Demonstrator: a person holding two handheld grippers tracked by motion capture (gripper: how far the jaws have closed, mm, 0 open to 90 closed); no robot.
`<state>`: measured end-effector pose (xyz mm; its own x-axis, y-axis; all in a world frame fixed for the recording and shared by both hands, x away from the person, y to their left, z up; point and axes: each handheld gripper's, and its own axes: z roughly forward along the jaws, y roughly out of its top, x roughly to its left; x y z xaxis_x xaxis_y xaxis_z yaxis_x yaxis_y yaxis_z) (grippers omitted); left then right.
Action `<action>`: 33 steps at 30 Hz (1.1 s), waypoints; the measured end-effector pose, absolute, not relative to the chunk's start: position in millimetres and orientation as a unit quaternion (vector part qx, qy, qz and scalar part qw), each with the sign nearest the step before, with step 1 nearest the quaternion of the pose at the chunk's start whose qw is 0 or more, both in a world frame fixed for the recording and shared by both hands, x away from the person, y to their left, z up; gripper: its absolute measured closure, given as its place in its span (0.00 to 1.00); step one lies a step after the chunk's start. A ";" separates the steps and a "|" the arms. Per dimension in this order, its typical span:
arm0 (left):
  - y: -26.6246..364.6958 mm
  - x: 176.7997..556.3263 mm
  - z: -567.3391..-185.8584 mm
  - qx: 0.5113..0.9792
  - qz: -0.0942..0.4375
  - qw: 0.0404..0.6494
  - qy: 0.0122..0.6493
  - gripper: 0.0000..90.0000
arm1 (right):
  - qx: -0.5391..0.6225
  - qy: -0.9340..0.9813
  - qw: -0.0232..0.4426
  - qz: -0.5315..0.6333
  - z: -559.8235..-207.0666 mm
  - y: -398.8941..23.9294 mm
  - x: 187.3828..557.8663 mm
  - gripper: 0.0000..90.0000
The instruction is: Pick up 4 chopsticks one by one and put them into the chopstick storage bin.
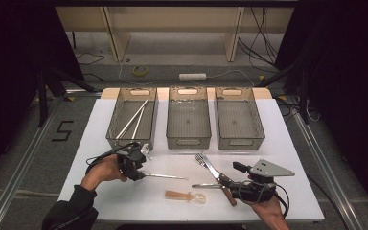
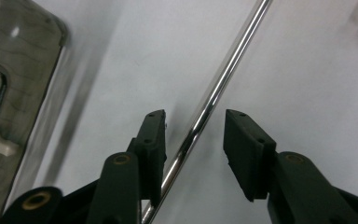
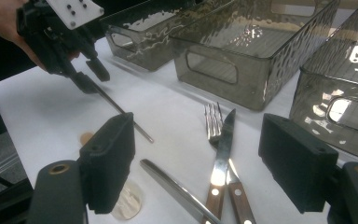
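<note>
Two grippers: ours.
Left gripper (image 2: 193, 126): our fingers straddle the rod (image 2: 214, 88), right one clear.
Right gripper (image 3: 200, 158): fingers apart above the knife (image 3: 221, 158).

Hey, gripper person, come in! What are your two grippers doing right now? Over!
Left hand-held gripper straddling metal chopstick on the table, one pad touching, no grip yet. Right hand-held gripper open, above fork and knives. Nothing in the way.

Three bins (image 1: 188, 139) wall the far side (bare table (image 1: 100, 191) nearer).
</note>
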<state>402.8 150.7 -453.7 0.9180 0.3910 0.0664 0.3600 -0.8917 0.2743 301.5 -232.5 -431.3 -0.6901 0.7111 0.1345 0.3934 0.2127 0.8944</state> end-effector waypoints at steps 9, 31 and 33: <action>148.9 404.0 -457.1 0.978 0.052 0.117 0.165 0.75 | 0.361 0.764 0.154 0.512 -431.4 -232.3 301.6 0.31; 146.3 400.8 -461.6 0.987 0.049 0.108 0.105 0.91 | 0.362 0.767 0.152 0.508 -432.4 -231.6 302.2 0.31; 146.5 400.4 -461.7 0.987 0.048 0.109 0.105 0.91 | 0.362 0.767 0.152 0.508 -432.2 -231.8 302.1 0.31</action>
